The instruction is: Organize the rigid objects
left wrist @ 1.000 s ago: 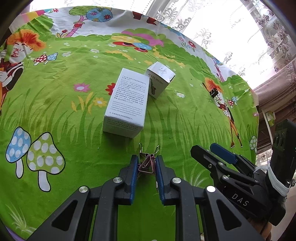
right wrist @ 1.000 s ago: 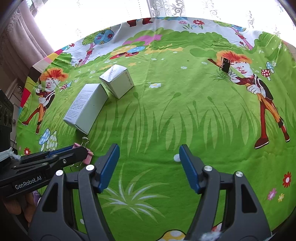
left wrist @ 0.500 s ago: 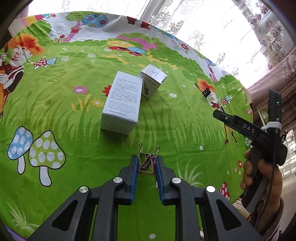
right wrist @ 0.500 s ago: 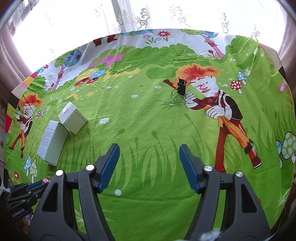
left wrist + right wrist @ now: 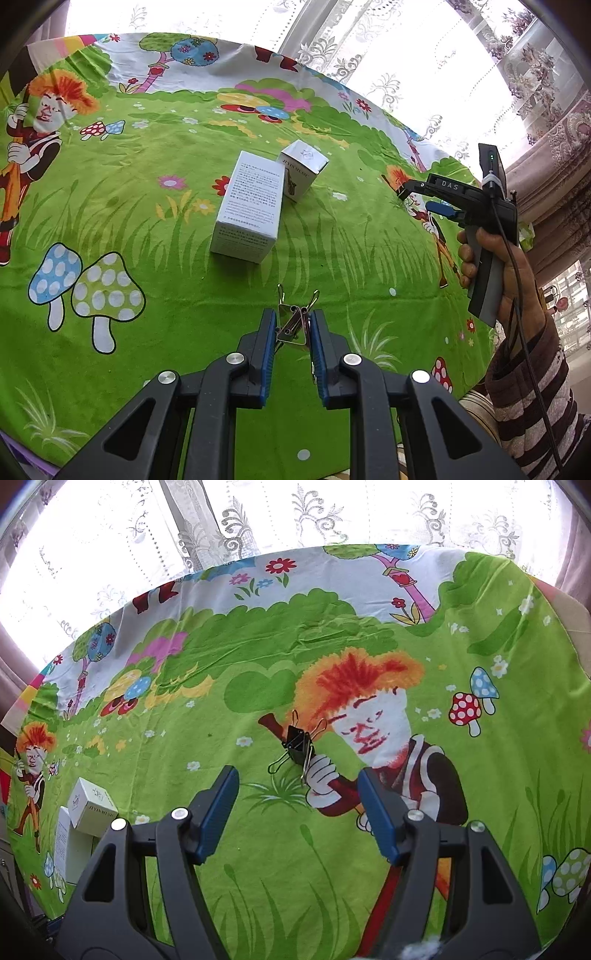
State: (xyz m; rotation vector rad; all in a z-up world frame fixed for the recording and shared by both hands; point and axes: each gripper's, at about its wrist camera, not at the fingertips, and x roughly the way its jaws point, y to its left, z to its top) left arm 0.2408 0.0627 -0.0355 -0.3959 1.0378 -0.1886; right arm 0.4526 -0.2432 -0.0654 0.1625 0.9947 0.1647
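My left gripper (image 5: 292, 328) is shut on a pink binder clip (image 5: 293, 325) and holds it over the near part of the green cartoon cloth. A long white box (image 5: 249, 210) lies ahead of it, with a smaller white cube box (image 5: 303, 173) touching its far end; both also show at the left of the right wrist view, the long white box (image 5: 64, 845) and the cube box (image 5: 92, 805). My right gripper (image 5: 297, 794) is open, just short of a black binder clip (image 5: 297, 744) lying on the cloth. The right gripper also shows at the right of the left wrist view (image 5: 417, 195).
The table is covered by a green cartoon cloth (image 5: 221, 746) whose far edge runs along lace curtains (image 5: 295, 513) at a bright window. Brown drapes (image 5: 554, 158) hang at the right. The person's hand and striped sleeve (image 5: 524, 369) are at the right.
My right gripper has swung away from the left gripper, forward and right across the cloth, up to the black binder clip. My left gripper has kept hold of the pink clip, almost still.
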